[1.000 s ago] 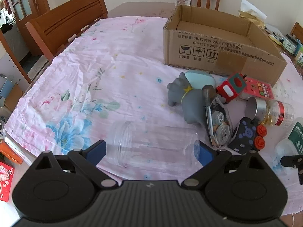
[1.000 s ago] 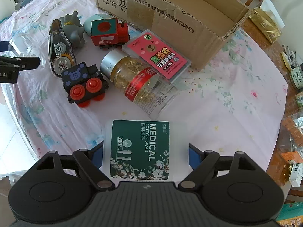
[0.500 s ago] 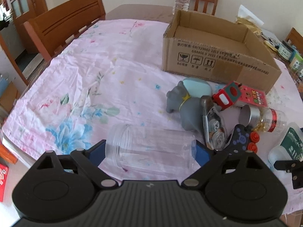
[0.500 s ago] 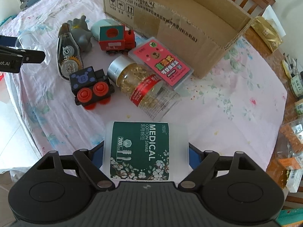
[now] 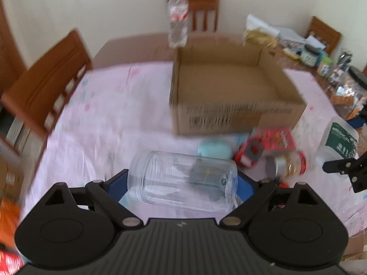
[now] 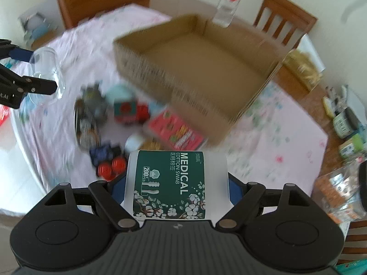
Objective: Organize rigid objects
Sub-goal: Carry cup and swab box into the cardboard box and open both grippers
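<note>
A: Gripping status, left unit? 
B: The left gripper (image 5: 183, 181) is pinching a clear plastic jar (image 5: 182, 180) that lies crosswise between the blue pads (image 5: 245, 186), raised above the tablecloth (image 5: 96, 123).

A: Right unit?
B: The right gripper (image 6: 176, 184) clamps a cotton swab tub (image 6: 176, 183) with a green label, also held off the cloth.

A: Location of the receptacle?
B: The open cardboard box (image 5: 231, 96) sits toward the far edge of the tabletop, ahead of both units. Its interior shows bare cardboard.

A: Remaining items?
B: A red toy train (image 6: 130, 112), a pink card box (image 6: 175, 131) and a black toy with red wheels (image 6: 107, 162) lie on the cloth just in front of the box's near wall. Motion blur obscures finer detail.
</note>
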A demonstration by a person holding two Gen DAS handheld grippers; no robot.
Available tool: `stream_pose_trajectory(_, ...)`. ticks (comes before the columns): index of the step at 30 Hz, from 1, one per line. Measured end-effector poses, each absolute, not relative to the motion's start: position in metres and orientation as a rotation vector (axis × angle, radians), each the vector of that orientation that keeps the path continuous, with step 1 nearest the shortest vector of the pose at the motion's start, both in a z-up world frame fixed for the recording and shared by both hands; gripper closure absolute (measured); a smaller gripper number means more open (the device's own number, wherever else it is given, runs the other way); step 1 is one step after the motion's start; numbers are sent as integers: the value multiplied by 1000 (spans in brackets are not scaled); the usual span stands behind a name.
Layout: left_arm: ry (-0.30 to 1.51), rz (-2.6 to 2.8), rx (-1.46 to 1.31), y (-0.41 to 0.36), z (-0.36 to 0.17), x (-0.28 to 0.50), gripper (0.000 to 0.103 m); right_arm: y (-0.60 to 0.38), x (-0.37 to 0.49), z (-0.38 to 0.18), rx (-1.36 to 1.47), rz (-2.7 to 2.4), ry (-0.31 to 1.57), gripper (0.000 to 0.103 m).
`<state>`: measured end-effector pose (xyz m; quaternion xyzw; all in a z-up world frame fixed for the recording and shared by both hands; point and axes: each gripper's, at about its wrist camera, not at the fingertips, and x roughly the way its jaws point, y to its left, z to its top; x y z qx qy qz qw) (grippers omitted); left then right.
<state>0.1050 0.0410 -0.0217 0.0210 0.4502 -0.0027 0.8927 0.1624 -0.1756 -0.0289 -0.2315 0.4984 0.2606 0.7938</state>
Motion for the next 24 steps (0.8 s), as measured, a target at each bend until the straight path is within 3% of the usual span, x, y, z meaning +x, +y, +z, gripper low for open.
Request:
stream_pose_trajectory(8,833,-119,103,41,8,183,11,-161,201,9,-403,464,946,16)
stream_pose_trajectory(18,833,-95,118,16,2,296,10,-159,276,6,-367,465,909,16)
stream_pose_trajectory(24,817,-67,81,8,-13,344,3,-161,312,-3,-329,469,920,16)
